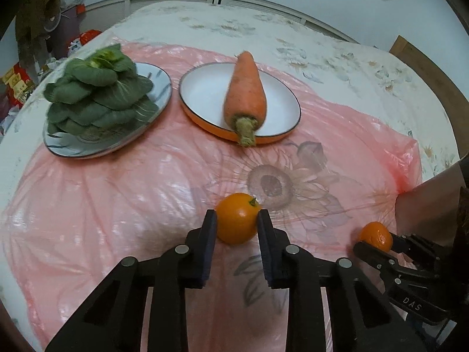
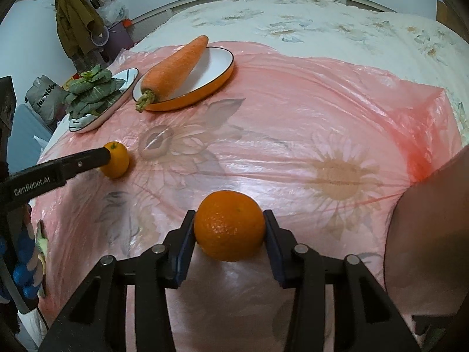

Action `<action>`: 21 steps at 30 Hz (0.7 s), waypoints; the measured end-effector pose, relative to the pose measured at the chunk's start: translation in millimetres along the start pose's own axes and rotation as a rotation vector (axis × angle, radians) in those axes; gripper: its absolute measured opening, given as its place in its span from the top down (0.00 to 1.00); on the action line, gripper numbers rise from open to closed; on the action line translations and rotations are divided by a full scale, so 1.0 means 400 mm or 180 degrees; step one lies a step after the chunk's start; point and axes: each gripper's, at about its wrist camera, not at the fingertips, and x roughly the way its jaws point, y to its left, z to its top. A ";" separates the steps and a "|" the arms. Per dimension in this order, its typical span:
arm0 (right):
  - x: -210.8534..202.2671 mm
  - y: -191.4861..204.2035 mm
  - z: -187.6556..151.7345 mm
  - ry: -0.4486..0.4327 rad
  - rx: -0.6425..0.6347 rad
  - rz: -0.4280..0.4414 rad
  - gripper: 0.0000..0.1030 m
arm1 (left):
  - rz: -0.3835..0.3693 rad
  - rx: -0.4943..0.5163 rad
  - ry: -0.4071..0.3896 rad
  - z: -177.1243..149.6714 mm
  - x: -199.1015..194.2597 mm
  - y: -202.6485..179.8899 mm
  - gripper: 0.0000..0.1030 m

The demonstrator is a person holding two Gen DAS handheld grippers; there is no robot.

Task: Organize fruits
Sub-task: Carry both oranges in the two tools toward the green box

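A small smooth yellow-orange fruit [image 1: 236, 222] with a green stem spot sits between the pads of my left gripper [image 1: 236, 220], which is shut on it; the same fruit [image 2: 115, 160] shows at the left of the right wrist view. My right gripper [image 2: 230, 224] is shut on a larger dimpled orange [image 2: 230, 224], both pads pressing its sides; in the left wrist view that orange [image 1: 376, 236] is at the lower right. Farther back, a big carrot [image 1: 244, 88] lies on an orange-rimmed white plate [image 1: 202, 94]. Leafy greens [image 1: 96, 96] are piled on a grey plate [image 1: 158, 79].
Everything rests on a pink plastic sheet [image 1: 117, 190] spread over a flowered bedcover [image 2: 337, 26]. A brown cardboard box [image 2: 431, 220] stands close at the right. Bags, a hanging jacket [image 2: 76, 23] and small fans crowd the far left beyond the bed.
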 end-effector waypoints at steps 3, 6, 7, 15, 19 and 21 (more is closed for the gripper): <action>-0.003 0.013 -0.010 0.0016 -0.0004 0.0030 0.33 | 0.0014 0.0001 0.0002 -0.002 -0.012 0.016 0.78; 0.002 0.019 -0.016 0.0040 -0.0003 0.0038 0.33 | -0.0008 0.0049 0.0032 0.002 -0.007 0.007 0.78; 0.003 0.020 -0.017 0.0039 -0.0005 0.0035 0.33 | -0.0034 0.0051 0.0042 0.005 -0.005 0.003 0.78; 0.003 0.009 -0.022 0.0034 0.0049 0.0074 0.33 | -0.0032 0.0350 0.0064 0.020 0.024 -0.082 0.67; 0.004 0.002 -0.023 0.0033 0.0080 0.0116 0.33 | 0.0190 0.0505 0.0094 0.019 0.061 -0.102 0.67; 0.006 -0.002 -0.024 0.0033 0.0095 0.0124 0.33 | 0.0298 0.0619 0.0104 0.017 0.079 -0.109 0.67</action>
